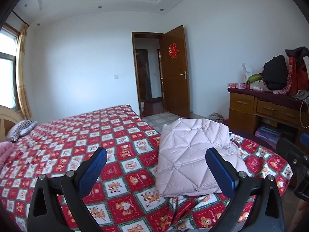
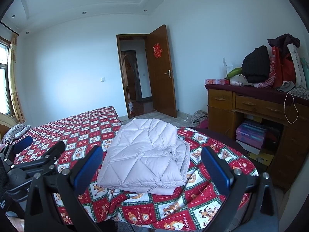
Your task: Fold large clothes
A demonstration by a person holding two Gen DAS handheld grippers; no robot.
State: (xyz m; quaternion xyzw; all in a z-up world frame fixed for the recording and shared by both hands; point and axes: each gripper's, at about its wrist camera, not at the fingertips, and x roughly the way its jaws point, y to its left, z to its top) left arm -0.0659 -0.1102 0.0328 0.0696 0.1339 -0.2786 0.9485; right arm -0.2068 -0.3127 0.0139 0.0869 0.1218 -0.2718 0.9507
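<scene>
Bed (image 2: 81, 131) with folded pale quilted jacket (image 2: 146, 154) near its corner, left tongs (image 1: 156, 169) and right tongs (image 2: 152, 166) both spread wide, empty.

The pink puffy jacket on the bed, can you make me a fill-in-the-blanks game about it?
1. The quilted jacket lies ____ on the checked bedspread.
2. Both the left gripper and the right gripper are ____.
3. The wooden door stands ____.

Missing words: folded; open; open

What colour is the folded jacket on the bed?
Pale pink, diamond-quilted jacket; clearest in the right wrist view.
</scene>
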